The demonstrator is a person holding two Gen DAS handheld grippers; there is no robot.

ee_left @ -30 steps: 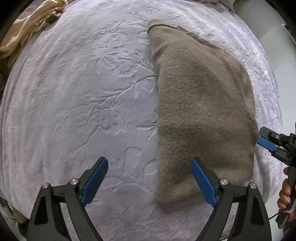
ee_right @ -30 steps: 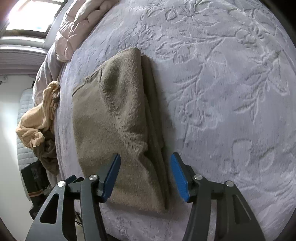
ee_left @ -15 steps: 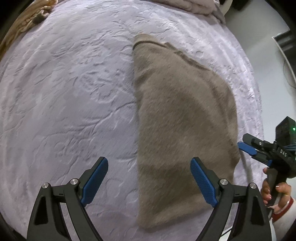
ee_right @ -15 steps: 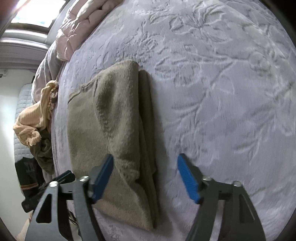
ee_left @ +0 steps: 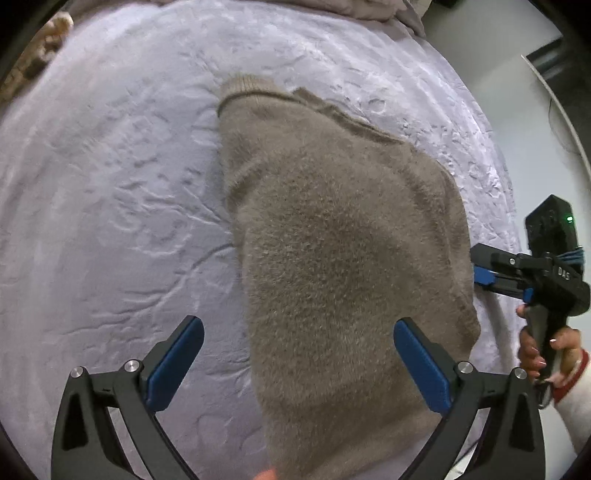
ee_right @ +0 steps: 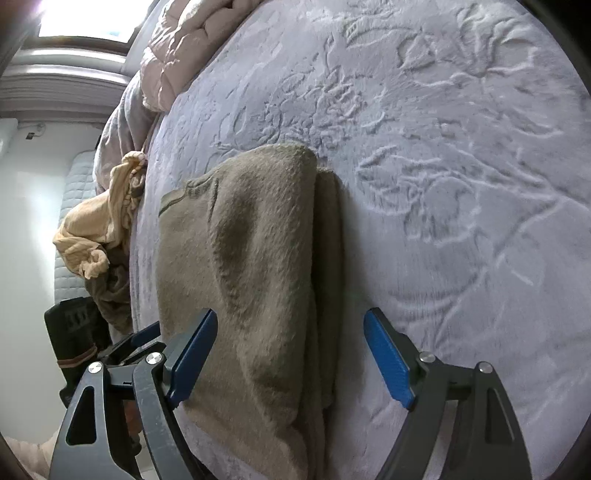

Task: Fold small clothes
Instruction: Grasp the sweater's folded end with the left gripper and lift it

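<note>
The folded taupe sweater (ee_left: 343, 258) lay on the bed's pale lilac embossed bedspread (ee_left: 110, 221), near the bed's edge. Its near end ran out of the bottom of the left wrist view, so where it stopped could not be told there. The left tool (ee_left: 298, 365) hung above that end with its jaws opening, wide apart; the sweater's edge showed between the blue pads, but they did not press on it.

Only the left wrist view showed the right tool (ee_left: 480, 275) from outside: it pointed at the sweater's right edge, gripped by a hand (ee_left: 543, 354) cut off at the frame's border. Whether its tip touched the knit could not be made out.

The right wrist view showed stacked layers along the sweater's folded side (ee_right: 325, 277), which the other view did not. There the right tool (ee_right: 290, 362) had its jaws opening, straddling the fold without clamping it. That view alone took in a crumpled yellow garment (ee_right: 96, 225), a pinkish quilted comforter (ee_right: 177, 55) and a bright window (ee_right: 85, 22). Part of the left tool's dark body showed at the left, mostly hidden behind the right tool's frame.
</note>
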